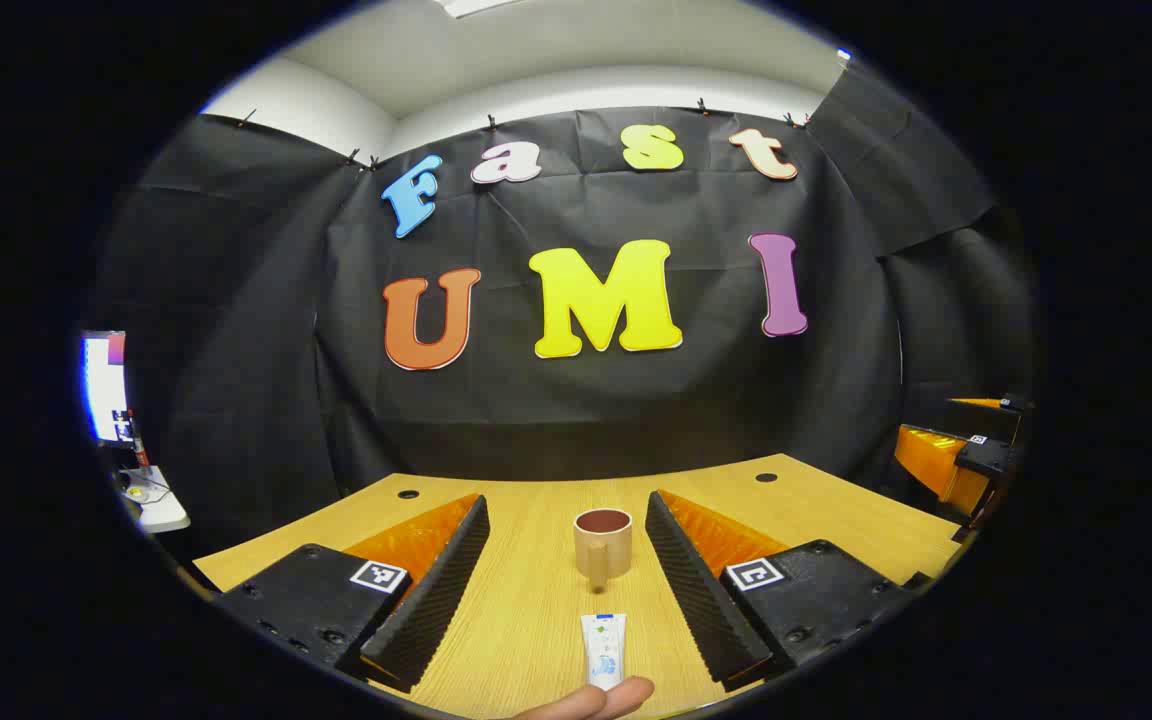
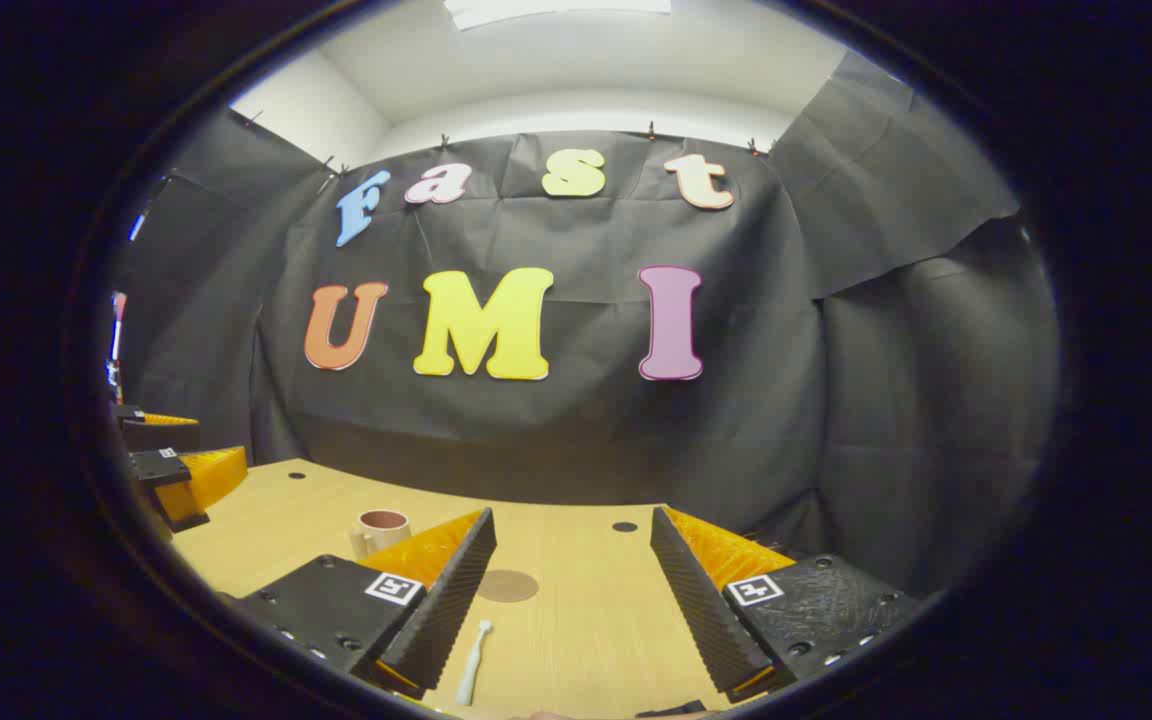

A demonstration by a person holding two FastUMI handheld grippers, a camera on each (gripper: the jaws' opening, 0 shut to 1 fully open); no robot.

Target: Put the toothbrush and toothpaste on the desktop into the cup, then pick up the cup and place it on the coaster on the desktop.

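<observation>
Both my hand-held grippers hang over the wooden bench (image 1: 836, 520), fingers spread wide, holding nothing.

In the left gripper view, my left hand-held gripper (image 1: 566, 590) frames the tan cup (image 1: 602, 545) at lower centre, upright, with the toothpaste tube (image 1: 603, 648) lying just below it and a fingertip (image 1: 601, 698) at the bottom edge. In the right gripper view, my right hand-held gripper (image 2: 576, 610) sits low; the cup (image 2: 379, 531) stands lower left, the round coaster (image 2: 507, 586) lies flat between the fingers, and the white toothbrush (image 2: 472, 664) lies below it.
</observation>
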